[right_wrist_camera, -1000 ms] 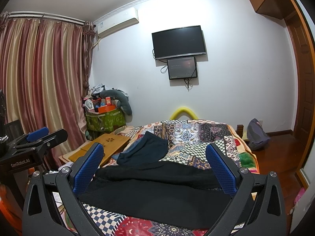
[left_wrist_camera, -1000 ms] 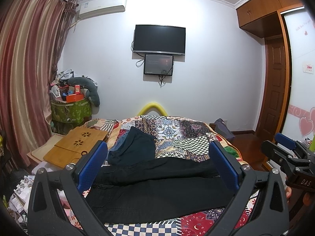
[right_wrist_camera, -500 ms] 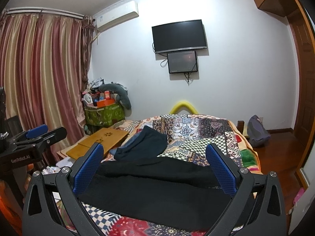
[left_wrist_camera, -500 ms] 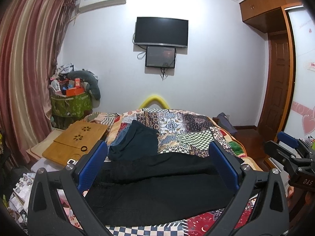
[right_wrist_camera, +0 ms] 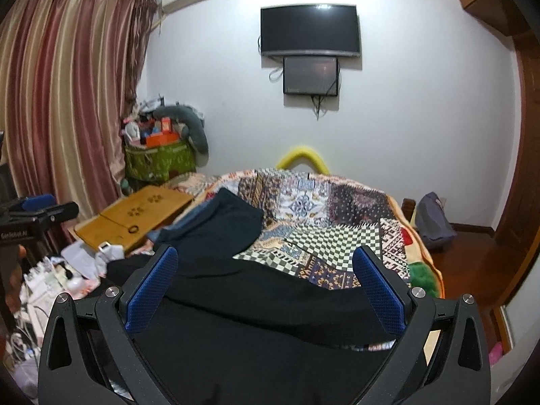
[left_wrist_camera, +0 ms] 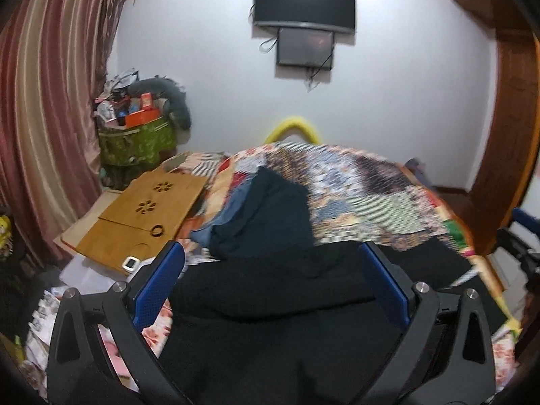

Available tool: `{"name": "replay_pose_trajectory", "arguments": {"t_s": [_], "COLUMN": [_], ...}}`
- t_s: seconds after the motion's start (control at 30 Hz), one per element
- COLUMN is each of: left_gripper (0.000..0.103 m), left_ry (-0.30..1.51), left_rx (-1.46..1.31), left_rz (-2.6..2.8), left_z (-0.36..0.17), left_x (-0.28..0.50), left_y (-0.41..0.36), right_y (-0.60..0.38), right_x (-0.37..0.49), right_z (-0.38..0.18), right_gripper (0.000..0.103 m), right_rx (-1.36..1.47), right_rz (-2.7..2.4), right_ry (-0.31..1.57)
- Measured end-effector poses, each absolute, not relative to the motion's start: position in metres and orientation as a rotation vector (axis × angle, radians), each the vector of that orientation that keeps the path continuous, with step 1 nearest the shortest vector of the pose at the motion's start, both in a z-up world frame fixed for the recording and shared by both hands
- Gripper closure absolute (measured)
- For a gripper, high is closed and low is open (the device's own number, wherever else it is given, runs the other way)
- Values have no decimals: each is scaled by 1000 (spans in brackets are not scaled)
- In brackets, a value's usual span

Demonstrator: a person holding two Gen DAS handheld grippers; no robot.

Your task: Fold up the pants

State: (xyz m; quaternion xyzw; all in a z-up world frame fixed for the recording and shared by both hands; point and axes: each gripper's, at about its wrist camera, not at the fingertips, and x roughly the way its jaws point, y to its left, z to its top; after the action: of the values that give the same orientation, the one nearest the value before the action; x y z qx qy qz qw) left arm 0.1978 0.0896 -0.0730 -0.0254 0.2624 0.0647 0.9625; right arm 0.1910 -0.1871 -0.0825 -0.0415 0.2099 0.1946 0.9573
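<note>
Across the near end of the patchwork quilt (right_wrist_camera: pixel 337 222) lie the black pants (right_wrist_camera: pixel 256 324), spread sideways. Both grippers have dropped closer since a moment ago, so the fabric now fills the space between their blades. The left gripper (left_wrist_camera: pixel 273 283) and right gripper (right_wrist_camera: pixel 265 281) gape wide, holding nothing. A first grasp looks imminent; folding hasn't begun.

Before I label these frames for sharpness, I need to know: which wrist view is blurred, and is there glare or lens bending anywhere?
Left wrist view: motion blur smears the quilt and black pants, while the left gripper stays crisp. Right wrist view: sharper, the quilt's checks readable. Both views: fisheye bends the curtain, and a small glare sits on the TV.
</note>
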Motion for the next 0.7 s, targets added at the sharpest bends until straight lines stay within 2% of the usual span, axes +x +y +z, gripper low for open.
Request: {"name": "replay_pose_trajectory", "arguments": {"t_s": [0.43, 0.7], "left_gripper": [0, 21], "left_ry": [854, 1138], "left_rx": [-157, -248], "left_rz": [255, 268], "left_z": [-187, -272], "left_x": [351, 396], "left_y": [212, 263], "right_y": [-166, -151], "right_x": [308, 372], "right_z": [-168, -207], "right_gripper": [0, 2], "right_rx": [-199, -229], "right_rz": [503, 588], "right_ry": [729, 897]}}
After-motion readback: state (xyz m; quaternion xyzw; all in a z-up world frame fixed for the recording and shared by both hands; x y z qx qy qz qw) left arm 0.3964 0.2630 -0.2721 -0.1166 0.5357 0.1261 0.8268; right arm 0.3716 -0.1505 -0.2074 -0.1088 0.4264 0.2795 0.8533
